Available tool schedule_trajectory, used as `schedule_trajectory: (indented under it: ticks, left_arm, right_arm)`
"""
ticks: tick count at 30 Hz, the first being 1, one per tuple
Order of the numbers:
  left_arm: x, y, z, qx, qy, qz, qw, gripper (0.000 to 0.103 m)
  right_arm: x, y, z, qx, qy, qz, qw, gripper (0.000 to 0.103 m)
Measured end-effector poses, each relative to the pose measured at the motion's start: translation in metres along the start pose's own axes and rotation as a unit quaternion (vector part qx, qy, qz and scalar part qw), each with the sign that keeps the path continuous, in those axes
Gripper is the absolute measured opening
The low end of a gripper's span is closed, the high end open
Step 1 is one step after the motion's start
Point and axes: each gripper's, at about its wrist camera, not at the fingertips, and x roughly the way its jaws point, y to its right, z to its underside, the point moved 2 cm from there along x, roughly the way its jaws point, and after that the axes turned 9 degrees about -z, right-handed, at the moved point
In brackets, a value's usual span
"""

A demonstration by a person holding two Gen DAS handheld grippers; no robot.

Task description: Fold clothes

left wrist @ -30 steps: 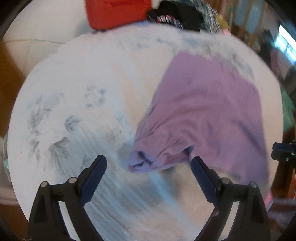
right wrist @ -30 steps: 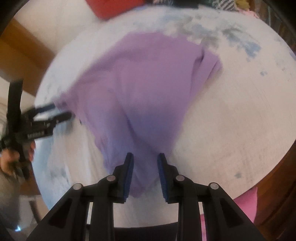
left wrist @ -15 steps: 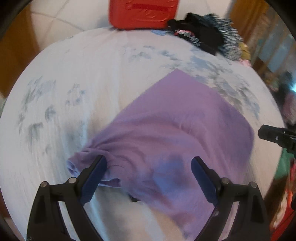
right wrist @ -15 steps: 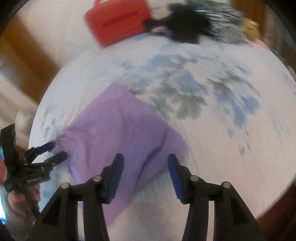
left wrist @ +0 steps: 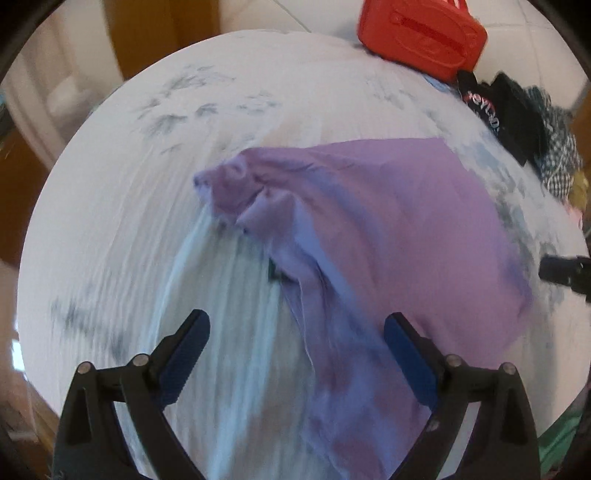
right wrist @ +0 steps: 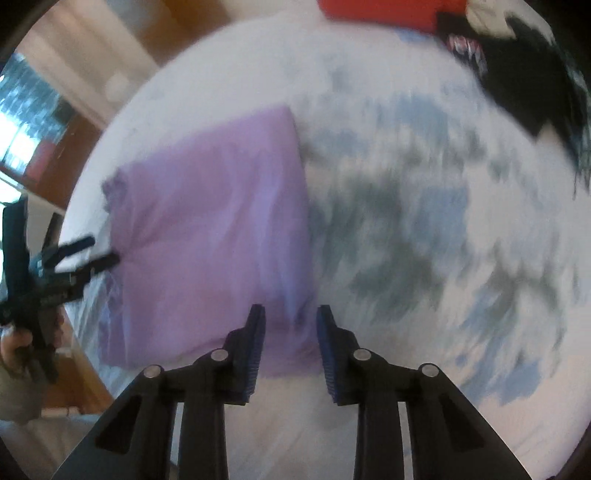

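Note:
A purple garment (left wrist: pixel 388 221) lies partly folded on the bed sheet (left wrist: pixel 129 221), with a bunched sleeve at its left end. My left gripper (left wrist: pixel 295 319) hovers above the garment's near edge, wide open, with nothing gripped. In the right wrist view the same garment (right wrist: pixel 210 221) shows a straight folded edge on its right side. My right gripper (right wrist: pixel 290 310) hangs over its near corner. Its jaws are closing, with purple cloth below the gap and the pads not pressing on it. The left gripper (right wrist: pixel 101 249) shows open at the garment's left edge.
A red bag (left wrist: pixel 421 29) sits at the bed's far edge, beside a heap of dark and checked clothes (left wrist: pixel 517 110). The white sheet (right wrist: pixel 406 221) with blue-grey leaf prints spreads right of the garment. A hand (right wrist: pixel 14 347) grips the left tool. Wooden furniture surrounds the bed.
Both grippers swept sideways and rolled over the bed. The right jaws, nearly shut around purple cloth a second ago, widened off it, then narrowed. The left jaws stayed wide.

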Motion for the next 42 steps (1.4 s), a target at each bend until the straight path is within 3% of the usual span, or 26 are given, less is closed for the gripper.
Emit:
schedule_trajectory:
  ticks: [4,11,17,23,26,27,29,30,34,37,42]
  left_arm:
    - [-0.001,0.006,0.020,-0.046,-0.005,0.010,0.9989,0.103]
    - [-0.003,0.025,0.046,-0.037,-0.004,-0.002,0.9993,0.103]
    - [0.019,0.041,0.040,-0.028,-0.020,-0.046,0.9983,0.103]
    - [0.017,0.042,0.043,-0.042,0.000,-0.051,0.9978,0.103]
    - [0.017,0.041,0.040,-0.041,-0.009,-0.050,0.9979,0.103]
    - [0.016,0.042,0.039,-0.042,-0.010,-0.047,0.9980,0.101]
    - [0.013,0.045,0.035,-0.043,-0.011,-0.041,0.9982,0.080]
    - [0.012,0.046,0.033,-0.044,-0.012,-0.038,0.9982,0.077]
    - [0.013,0.043,0.028,-0.057,-0.014,-0.032,0.9978,0.075]
    - [0.013,0.041,0.024,-0.064,-0.018,-0.030,0.9974,0.062]
    - [0.013,0.045,0.024,-0.054,-0.020,-0.039,0.9976,0.061]
  right_arm:
    - [0.004,0.001,-0.011,-0.007,0.012,-0.022,1.000,0.041]
    - [0.024,0.002,-0.008,-0.008,0.007,-0.041,0.999,0.042]
    - [0.011,0.009,-0.007,-0.009,0.019,-0.040,0.999,0.042]
    - [0.005,0.019,-0.008,-0.008,0.024,-0.039,0.999,0.043]
    - [0.009,0.021,-0.012,-0.016,0.020,-0.037,0.999,0.043]
    - [0.011,0.021,-0.014,-0.020,0.018,-0.036,0.999,0.043]
    - [0.016,0.021,-0.021,-0.030,0.015,-0.032,0.999,0.043]
    - [0.017,0.020,-0.025,-0.034,0.017,-0.031,0.999,0.043]
    - [0.024,0.020,-0.046,-0.049,0.023,-0.042,0.998,0.044]
    - [0.032,0.019,-0.057,-0.063,0.021,-0.048,0.997,0.044]
    - [0.044,0.014,-0.067,-0.080,0.018,-0.053,0.995,0.044]
